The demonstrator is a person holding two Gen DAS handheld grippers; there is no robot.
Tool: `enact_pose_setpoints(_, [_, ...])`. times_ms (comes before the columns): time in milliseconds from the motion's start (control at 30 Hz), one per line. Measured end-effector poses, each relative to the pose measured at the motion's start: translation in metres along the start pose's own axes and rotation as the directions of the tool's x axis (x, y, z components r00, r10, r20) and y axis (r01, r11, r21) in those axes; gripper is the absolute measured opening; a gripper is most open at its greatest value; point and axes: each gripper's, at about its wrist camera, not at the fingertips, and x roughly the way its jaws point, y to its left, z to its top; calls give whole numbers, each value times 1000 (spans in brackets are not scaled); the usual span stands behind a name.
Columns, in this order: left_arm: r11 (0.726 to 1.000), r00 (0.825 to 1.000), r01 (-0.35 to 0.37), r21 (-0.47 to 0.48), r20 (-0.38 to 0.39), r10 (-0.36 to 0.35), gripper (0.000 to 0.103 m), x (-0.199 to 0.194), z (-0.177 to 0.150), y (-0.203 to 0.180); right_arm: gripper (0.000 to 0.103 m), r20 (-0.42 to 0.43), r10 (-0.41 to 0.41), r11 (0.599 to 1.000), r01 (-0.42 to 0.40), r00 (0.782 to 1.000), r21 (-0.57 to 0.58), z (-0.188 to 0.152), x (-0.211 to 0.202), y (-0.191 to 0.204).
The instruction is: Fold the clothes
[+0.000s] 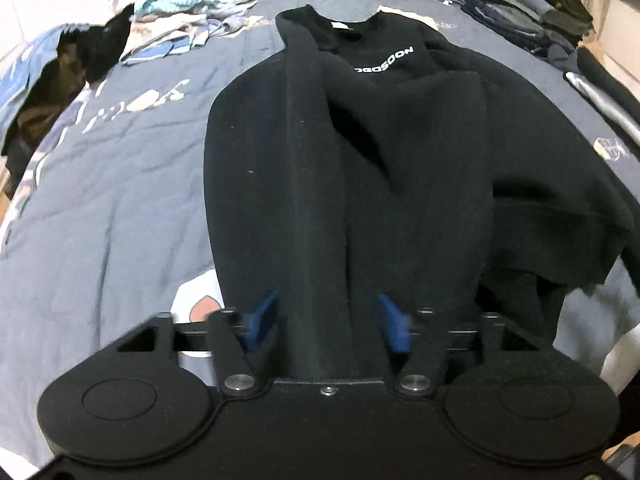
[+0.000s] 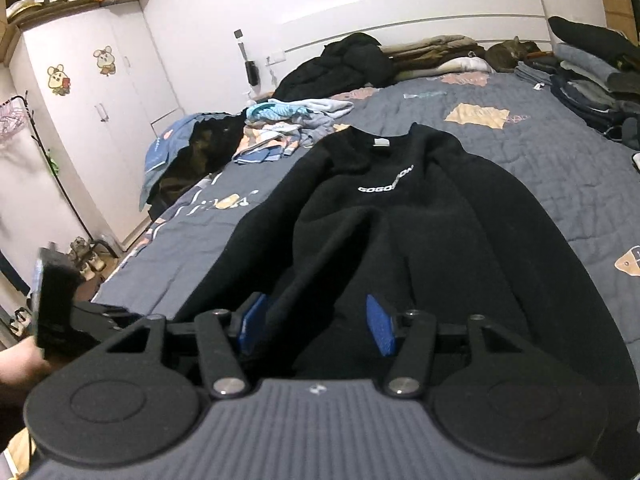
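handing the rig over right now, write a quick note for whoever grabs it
Left gripper: open, blue pads either side of a raised ridge of cloth at the near hem, not clamped.
Right gripper: open, also over the near hem, gripping nothing.
The black fleece sweatshirt with white chest lettering lies on the blue-grey patterned quilt, collar at the far end. Its sides appear turned in over the middle.
Done: side folds, it seems.
Left: probably take the hem and fold it toward the collar, then move it to the folded stack of dark clothes at the bed's right edge. The loose pile of pale clothes looks unfolded.
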Motion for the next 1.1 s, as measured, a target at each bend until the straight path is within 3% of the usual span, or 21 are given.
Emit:
enact_pose_setpoints(67, [1000, 1000, -2, -4, 3, 2, 23, -2, 0, 5, 55, 3, 5, 1000, -5, 1000, -2, -1, 0, 4])
enact_pose_setpoints(167, [1000, 1000, -6, -9, 8, 6, 9, -4, 1, 13, 55, 7, 14, 1000, -14, 1000, -7, 0, 3, 11])
enact_pose_setpoints(433, [999, 998, -40, -7, 39, 40, 5, -22, 8, 46, 55, -2, 32, 999, -32, 999, -15, 5, 11, 22])
enact_pose_setpoints(633, [986, 979, -167, -26, 113, 169, 5, -65, 43, 114, 55, 4, 39, 999, -39, 999, -17, 10, 16, 25])
enact_pose_setpoints(733, [964, 953, -259, -62, 147, 265, 5, -85, 62, 156, 55, 7, 38, 999, -38, 999, -15, 13, 18, 26])
enact_pose_setpoints(800, [939, 926, -329, -100, 163, 341, 5, -95, 73, 184, 55, 7, 36, 999, -36, 999, -13, 14, 20, 25])
enact_pose_setpoints(900, [846, 841, -484, -226, 146, 520, 32, -91, 82, 219, 55, 8, 25, 1000, -25, 1000, -7, 16, 22, 20])
enact_pose_setpoints(933, [813, 814, -522, -257, 136, 565, 50, -89, 83, 228, 55, 8, 19, 1000, -19, 1000, -3, 16, 21, 17])
enact_pose_setpoints(967, [796, 799, -542, -269, 127, 588, 54, -86, 80, 229, 55, 6, 13, 1000, -13, 1000, -1, 16, 21, 14])
enact_pose_setpoints(1000, [790, 796, -545, -279, 123, 593, 54, -84, 77, 229, 55, 5, 6, 1000, -6, 1000, 0, 16, 19, 11])
enact_pose_setpoints(1100, [887, 886, -388, -248, 164, 433, 54, -84, 63, 195, 55, -2, -28, 999, 28, 1000, -24, 13, 14, -2])
